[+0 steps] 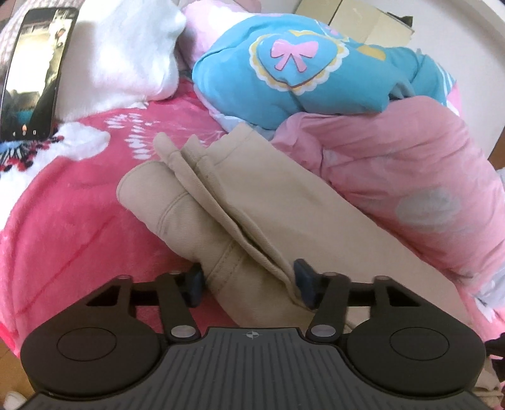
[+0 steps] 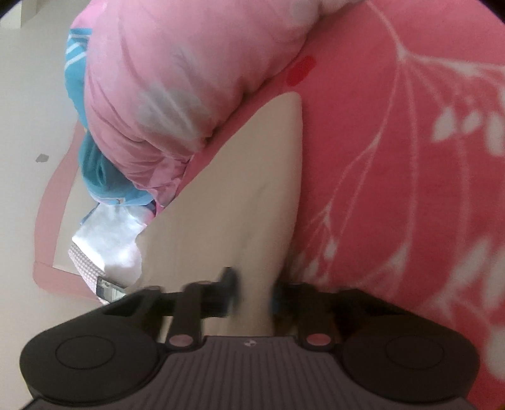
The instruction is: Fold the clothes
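A beige garment [image 1: 252, 189], folded into several long layers, lies on a bright pink flowered blanket [image 1: 79, 220]. In the left wrist view my left gripper [image 1: 249, 284] is shut on its bunched near end, with both blue pads against the cloth. In the right wrist view the same beige garment [image 2: 246, 189] runs away from me as a smooth tapering strip. My right gripper [image 2: 254, 293], blurred, is shut on that strip's near end.
A puffy pale pink quilt [image 1: 394, 173] lies against the beige garment's right side, with a blue garment with a bow print [image 1: 284, 72] on it. A white fluffy cloth [image 1: 126, 53] and a phone [image 1: 34, 72] lie far left. A cardboard box [image 1: 363, 22] stands behind.
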{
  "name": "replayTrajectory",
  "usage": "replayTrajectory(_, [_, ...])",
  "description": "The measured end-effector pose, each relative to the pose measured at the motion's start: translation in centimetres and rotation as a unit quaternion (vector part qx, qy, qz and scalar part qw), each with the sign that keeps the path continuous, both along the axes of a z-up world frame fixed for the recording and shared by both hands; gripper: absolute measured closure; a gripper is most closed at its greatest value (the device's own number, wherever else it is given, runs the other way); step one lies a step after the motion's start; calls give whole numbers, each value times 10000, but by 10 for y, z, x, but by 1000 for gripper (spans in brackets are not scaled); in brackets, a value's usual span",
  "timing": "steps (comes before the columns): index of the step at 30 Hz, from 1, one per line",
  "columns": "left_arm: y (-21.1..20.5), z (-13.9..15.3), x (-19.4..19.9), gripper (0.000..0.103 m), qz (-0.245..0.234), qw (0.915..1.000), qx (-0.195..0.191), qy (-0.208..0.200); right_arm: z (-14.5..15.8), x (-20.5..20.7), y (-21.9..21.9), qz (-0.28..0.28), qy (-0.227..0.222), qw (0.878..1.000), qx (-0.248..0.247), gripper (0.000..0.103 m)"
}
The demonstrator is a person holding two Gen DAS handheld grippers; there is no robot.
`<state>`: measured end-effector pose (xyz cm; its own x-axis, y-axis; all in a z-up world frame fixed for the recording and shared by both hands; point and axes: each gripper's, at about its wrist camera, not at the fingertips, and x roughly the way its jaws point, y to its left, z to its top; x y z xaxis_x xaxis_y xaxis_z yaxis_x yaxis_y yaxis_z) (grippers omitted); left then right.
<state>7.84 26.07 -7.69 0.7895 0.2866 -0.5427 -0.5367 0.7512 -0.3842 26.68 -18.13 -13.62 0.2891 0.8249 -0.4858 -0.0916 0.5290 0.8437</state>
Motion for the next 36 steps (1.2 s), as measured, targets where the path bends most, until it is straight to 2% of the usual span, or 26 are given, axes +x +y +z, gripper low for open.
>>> replayTrajectory(3, [-2,8,1,69,-26,10000,-3,-17,9,-5,3,-85,-342,9993,-83,98])
replayTrajectory(6, [-7,18,3,75,-140,9998,-89,-134,25,-14,-7,-235,-759,9968,90,98])
replayTrajectory(11, [-30,30,15,80,-538,9975,-344,-291,42,-17,-35,-499,-1084,9925,255,98])
replayTrajectory(14, [-55,34,28,80,-1072,9932,-331,-298,50,-22,-64,-703,-1217,9898,228,99])
replayTrajectory(17, [-88,38,47,80,-2064,9780,-172,-234,59,-37,-104,-999,-1326,9861,51,98])
replayTrajectory(19, [-111,39,60,80,-2854,9584,4,-70,66,-54,-137,-1257,-1384,9822,-161,98])
replayTrajectory(21, [-132,39,72,80,-3580,9335,174,109,70,-72,-165,-1511,-1407,9779,-338,98])
replayTrajectory(22, [-138,37,76,79,-3771,9256,242,241,71,-80,-179,-1643,-1377,9760,-384,98])
replayTrajectory(24, [-145,35,83,77,-3938,9172,381,462,67,-93,-198,-1779,-1257,9749,-464,98])
replayTrajectory(25, [-144,35,84,76,-3952,9164,376,501,62,-96,-200,-1728,-1136,9770,-522,98])
replayTrajectory(26, [-140,34,84,69,-3946,9167,306,545,55,-97,-200,-1685,-973,9791,-593,96])
replayTrajectory(28, [-128,30,81,64,-3892,9190,18,635,45,-98,-197,-1646,-771,9799,-825,89])
replayTrajectory(29, [-121,27,79,59,-3858,9200,-145,669,41,-98,-195,-1631,-713,9793,-962,78])
replayTrajectory(30, [-115,25,75,49,-3813,9215,-264,694,39,-98,-194,-1638,-689,9782,-1074,65])
replayTrajectory(32, [-105,23,63,38,-3673,9271,-281,693,44,-104,-197,-1773,-797,9740,-1164,64])
replayTrajectory(36, [-82,22,37,32,-3312,9415,-270,557,56,-115,-211,-2169,-849,9641,-1278,59])
